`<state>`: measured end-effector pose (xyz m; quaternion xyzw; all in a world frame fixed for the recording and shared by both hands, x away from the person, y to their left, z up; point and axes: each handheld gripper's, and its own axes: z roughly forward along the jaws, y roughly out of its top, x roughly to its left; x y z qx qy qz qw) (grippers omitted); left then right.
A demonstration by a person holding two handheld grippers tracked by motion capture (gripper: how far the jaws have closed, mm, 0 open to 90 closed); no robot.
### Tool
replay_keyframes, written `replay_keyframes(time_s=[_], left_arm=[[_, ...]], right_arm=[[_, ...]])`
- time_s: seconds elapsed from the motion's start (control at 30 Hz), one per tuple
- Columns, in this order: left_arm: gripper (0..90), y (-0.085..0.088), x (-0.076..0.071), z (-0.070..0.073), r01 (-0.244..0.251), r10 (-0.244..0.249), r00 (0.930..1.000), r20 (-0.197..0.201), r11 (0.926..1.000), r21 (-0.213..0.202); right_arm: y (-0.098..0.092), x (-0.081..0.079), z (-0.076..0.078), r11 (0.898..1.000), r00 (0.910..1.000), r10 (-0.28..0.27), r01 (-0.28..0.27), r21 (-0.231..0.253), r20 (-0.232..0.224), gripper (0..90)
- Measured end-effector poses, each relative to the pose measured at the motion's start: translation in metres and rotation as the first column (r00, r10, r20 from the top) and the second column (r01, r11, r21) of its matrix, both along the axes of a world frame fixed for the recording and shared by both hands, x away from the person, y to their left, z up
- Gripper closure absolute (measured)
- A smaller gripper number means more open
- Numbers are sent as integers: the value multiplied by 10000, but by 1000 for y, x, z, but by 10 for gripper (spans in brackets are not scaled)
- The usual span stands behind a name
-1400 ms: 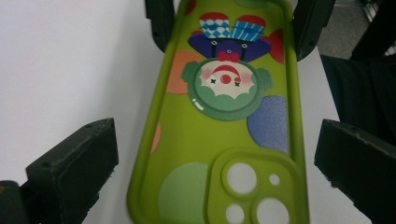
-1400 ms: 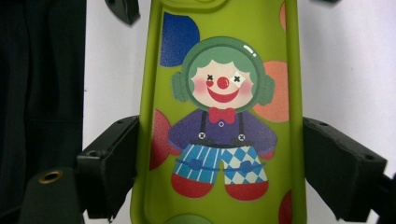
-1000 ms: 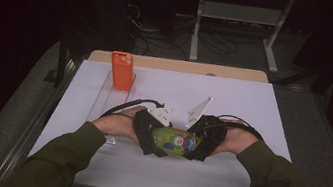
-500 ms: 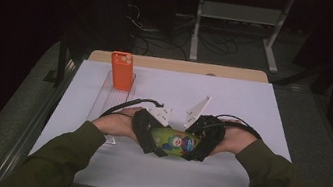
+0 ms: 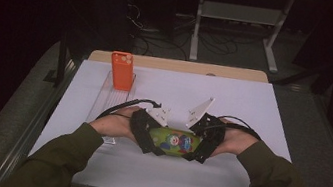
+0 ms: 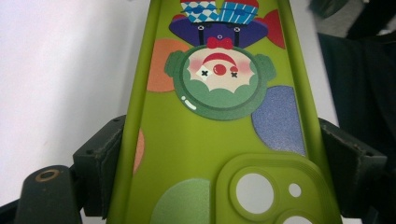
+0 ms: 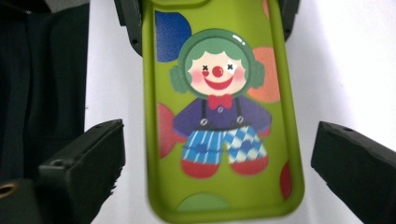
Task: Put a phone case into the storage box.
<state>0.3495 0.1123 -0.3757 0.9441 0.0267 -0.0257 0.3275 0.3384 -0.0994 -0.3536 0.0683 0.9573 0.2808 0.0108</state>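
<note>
Green case [image 5: 173, 140] on table [image 5: 253, 107], lying between both tools. Left tool [image 5: 148, 133] just closed, jaws clamping case's camera end. Right tool [image 5: 199, 144] just opened wide, jaws flanking opposite end, apart from it.

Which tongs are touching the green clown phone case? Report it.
Left tongs touching: the left gripper view shows both pads pressed against the green clown phone case. Right tongs apart: the right gripper view shows white gaps either side.

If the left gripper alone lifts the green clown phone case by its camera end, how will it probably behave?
The green clown phone case looks thin and matte, so probably light and not slippery. The left gripper, whose jaws have just been closing, pinches its long edges, which may bow slightly. The right gripper stands open, so the far end might droop.
</note>
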Motion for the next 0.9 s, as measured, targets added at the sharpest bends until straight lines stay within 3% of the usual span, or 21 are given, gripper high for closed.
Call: replay_keyframes(time_s=[0.13,0.4,0.47,0.67,0.8,0.83,0.9], left_arm=[[155,1,-1,-1,-726,726,9974,-46,9974,25],[155,0,-6,-1,-1839,1839,9829,55,9829,-4],[155,1,-5,-1,-2119,2120,9772,100,9773,-62],[155,3,-3,-1,-2932,2931,9561,-59,9558,-219],[155,6,1,2,-3362,3362,9418,-40,9416,-217],[155,6,1,3,-3543,3544,9351,-30,9347,-283],[156,8,3,4,-3804,3803,9248,-93,9241,-377]], right_arm=[[-11,3,-2,9967,9976,-657,645,487,237,5],[-33,3,-7,9738,9800,-1958,1901,1246,354,5],[-37,1,-8,9599,9694,-2454,2426,1407,30,5],[-45,-2,-12,9255,9408,-3387,3359,1753,-143,5],[-48,-6,-14,8891,9085,-4164,4147,1937,-339,5],[-49,-7,-15,8831,9035,-4273,4249,1990,-329,5],[-52,-7,-18,8610,8838,-4665,4631,2102,-362,5]])
